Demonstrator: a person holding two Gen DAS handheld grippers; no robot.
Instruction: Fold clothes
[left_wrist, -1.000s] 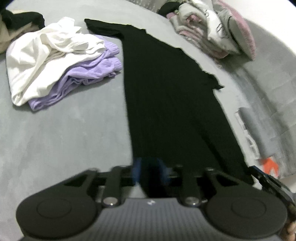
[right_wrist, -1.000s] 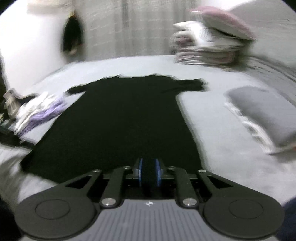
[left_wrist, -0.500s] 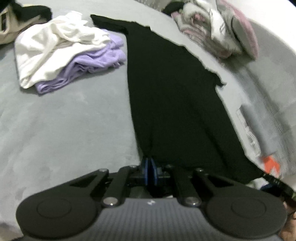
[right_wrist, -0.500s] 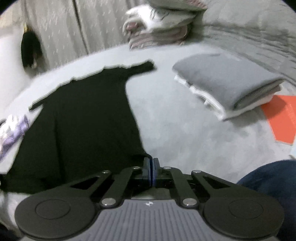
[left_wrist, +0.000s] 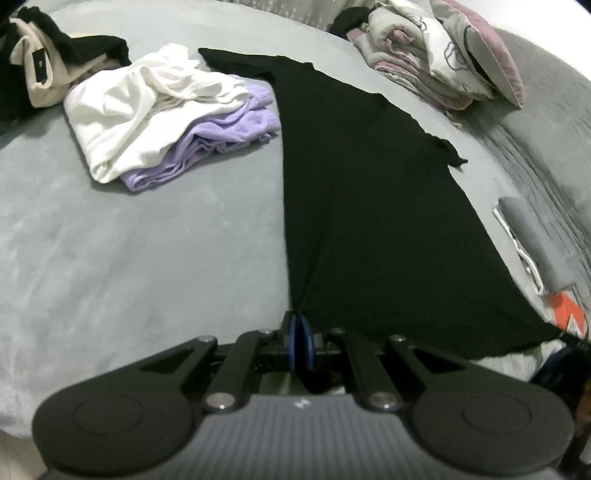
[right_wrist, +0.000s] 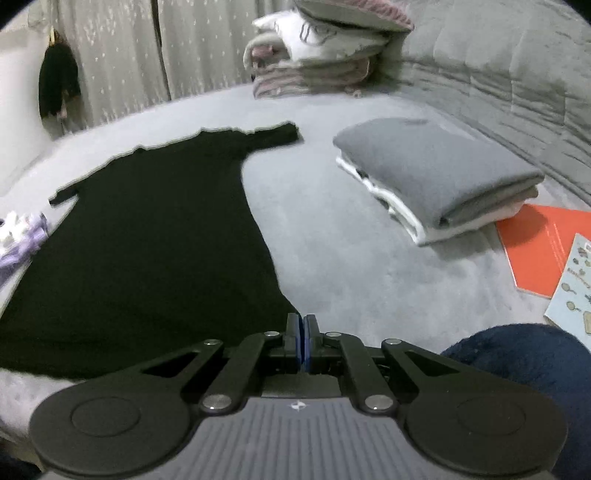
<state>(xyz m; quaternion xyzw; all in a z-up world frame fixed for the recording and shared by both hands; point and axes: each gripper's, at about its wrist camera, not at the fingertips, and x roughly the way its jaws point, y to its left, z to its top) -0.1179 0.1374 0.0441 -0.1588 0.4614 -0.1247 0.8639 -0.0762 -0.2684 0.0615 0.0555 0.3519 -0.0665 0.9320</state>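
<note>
Grey bed (left_wrist: 147, 240), black dress (left_wrist: 369, 203) now stretched flatter

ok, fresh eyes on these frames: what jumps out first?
The black dress, spread flat down the grey bed, with the left gripper and right gripper each shut on a hem corner. Next, the rumpled white and lilac pile to the dress's left, and the neat grey folded stack to its right beside an orange booklet.
</note>
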